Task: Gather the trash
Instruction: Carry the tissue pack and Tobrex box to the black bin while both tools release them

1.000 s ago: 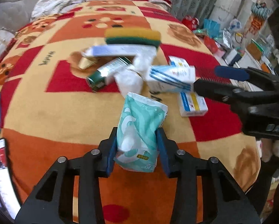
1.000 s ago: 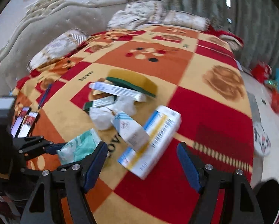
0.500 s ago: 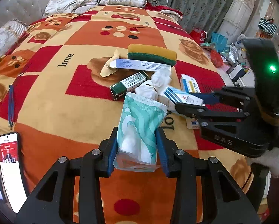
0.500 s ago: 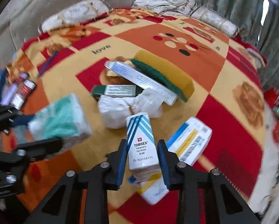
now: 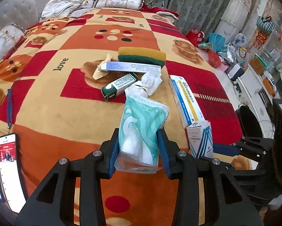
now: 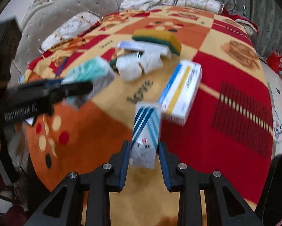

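Observation:
My left gripper (image 5: 139,158) is shut on a teal tissue pack (image 5: 141,130) and holds it above the bed; the pack also shows in the right wrist view (image 6: 88,77). My right gripper (image 6: 143,162) is shut on a small white and blue striped box (image 6: 145,131), seen from the side in the left wrist view (image 5: 200,139). On the blanket lie a long white, blue and yellow box (image 5: 186,98), crumpled white tissue (image 5: 146,82), a green box (image 5: 120,85), a flat white box (image 5: 129,66) and a yellow-green sponge (image 5: 141,55).
The bed has an orange, red and yellow blanket (image 5: 56,101) with pillows (image 5: 120,1) at the far end. Two phones (image 5: 8,169) lie at the near left edge. A dark round bin (image 5: 251,122) stands beside the bed on the right, by cluttered shelves (image 5: 254,56).
My right gripper closed on the striped box and has lifted it back toward the near right edge of the bed. My left gripper has pulled back with the tissue pack.

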Motion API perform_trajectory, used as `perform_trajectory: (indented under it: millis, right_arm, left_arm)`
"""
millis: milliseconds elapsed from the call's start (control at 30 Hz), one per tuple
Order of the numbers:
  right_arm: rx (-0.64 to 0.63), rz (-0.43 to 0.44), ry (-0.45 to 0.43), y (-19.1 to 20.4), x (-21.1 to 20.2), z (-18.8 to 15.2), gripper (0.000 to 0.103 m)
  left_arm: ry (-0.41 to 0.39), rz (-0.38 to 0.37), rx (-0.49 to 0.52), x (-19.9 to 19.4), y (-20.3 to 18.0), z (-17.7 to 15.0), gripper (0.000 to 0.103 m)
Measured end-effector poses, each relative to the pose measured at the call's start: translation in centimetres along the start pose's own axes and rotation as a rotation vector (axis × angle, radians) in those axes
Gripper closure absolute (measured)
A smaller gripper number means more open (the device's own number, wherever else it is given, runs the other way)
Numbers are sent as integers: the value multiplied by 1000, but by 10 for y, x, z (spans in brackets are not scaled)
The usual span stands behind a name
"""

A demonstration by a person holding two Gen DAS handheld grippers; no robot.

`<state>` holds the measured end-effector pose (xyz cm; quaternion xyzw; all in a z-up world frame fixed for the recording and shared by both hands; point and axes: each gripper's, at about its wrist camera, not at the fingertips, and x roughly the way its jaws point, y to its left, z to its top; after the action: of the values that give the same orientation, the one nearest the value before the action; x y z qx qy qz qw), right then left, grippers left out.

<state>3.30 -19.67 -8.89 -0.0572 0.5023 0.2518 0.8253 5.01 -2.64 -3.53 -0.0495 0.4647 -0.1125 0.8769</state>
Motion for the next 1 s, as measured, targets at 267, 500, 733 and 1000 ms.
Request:
perform_trajectory:
  millis: [267, 500, 733, 1000]
  right_arm:
    - [37, -14, -38, -6, 5, 14, 62]
    - [67, -15, -83, -9, 9, 4, 73]
    - [97, -8, -170, -19, -30, 1, 73]
    - [121, -32, -227, -32, -60, -1, 73]
  left_arm:
    - [-15, 12, 8, -6, -5, -1, 66]
    - [-32, 22, 14, -12, -11, -3, 66]
    - [-63, 8, 25, -18, -27, 3, 66]
    - [-94, -22, 53, -26, -55, 9, 66]
